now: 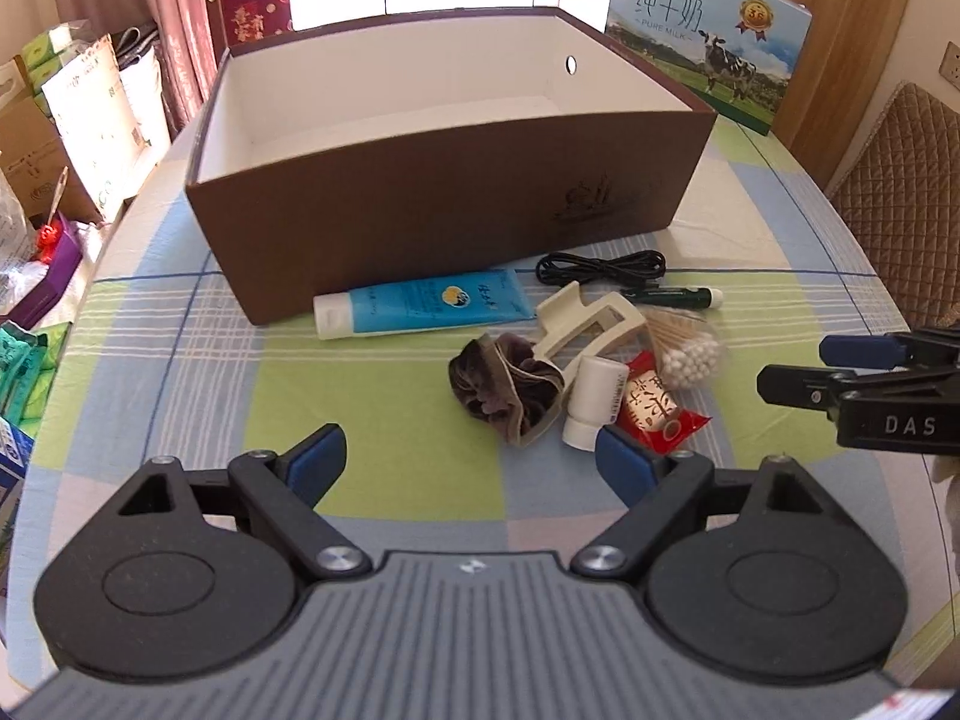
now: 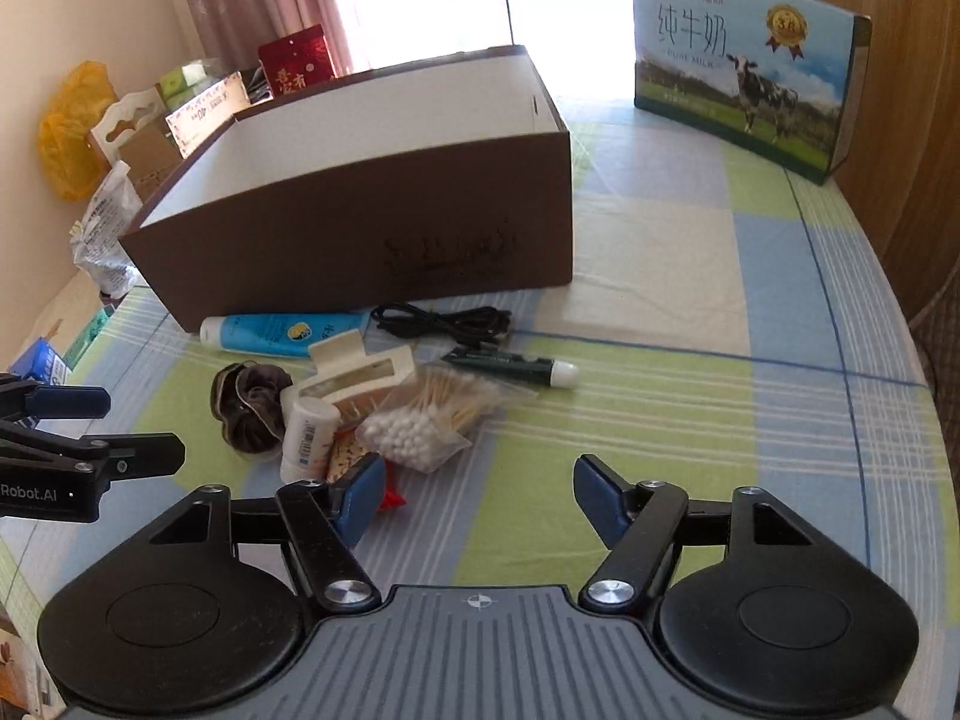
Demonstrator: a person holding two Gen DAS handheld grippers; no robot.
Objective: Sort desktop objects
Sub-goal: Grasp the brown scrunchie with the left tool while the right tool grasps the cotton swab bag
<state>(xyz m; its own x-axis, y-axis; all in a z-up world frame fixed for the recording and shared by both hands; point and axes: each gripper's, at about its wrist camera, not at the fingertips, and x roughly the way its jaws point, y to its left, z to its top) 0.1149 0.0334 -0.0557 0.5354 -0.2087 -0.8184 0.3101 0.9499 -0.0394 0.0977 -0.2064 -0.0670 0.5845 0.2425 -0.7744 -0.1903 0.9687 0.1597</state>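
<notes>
An open brown box (image 1: 420, 210) with a white inside stands on the checked tablecloth. In front of it lie a blue tube (image 1: 420, 306), a black cable (image 1: 600, 267), a green pen (image 1: 678, 297), a cream hair claw (image 1: 588, 318), a brown scrunchie (image 1: 504, 387), a small white bottle (image 1: 594, 402), a red snack packet (image 1: 654, 411) and a bag of cotton swabs (image 1: 684, 348). My left gripper (image 1: 474, 468) is open just short of the scrunchie, holding nothing. My right gripper (image 2: 480, 495) is open beside the swab bag (image 2: 420, 420); its left finger overlaps the red packet (image 2: 393, 498).
A milk carton box (image 1: 708, 42) stands at the table's far right corner. Bags and cartons (image 2: 144, 138) crowd the floor left of the table. A quilted chair back (image 1: 900, 180) is at the right edge. Bare cloth (image 2: 690, 408) lies right of the pile.
</notes>
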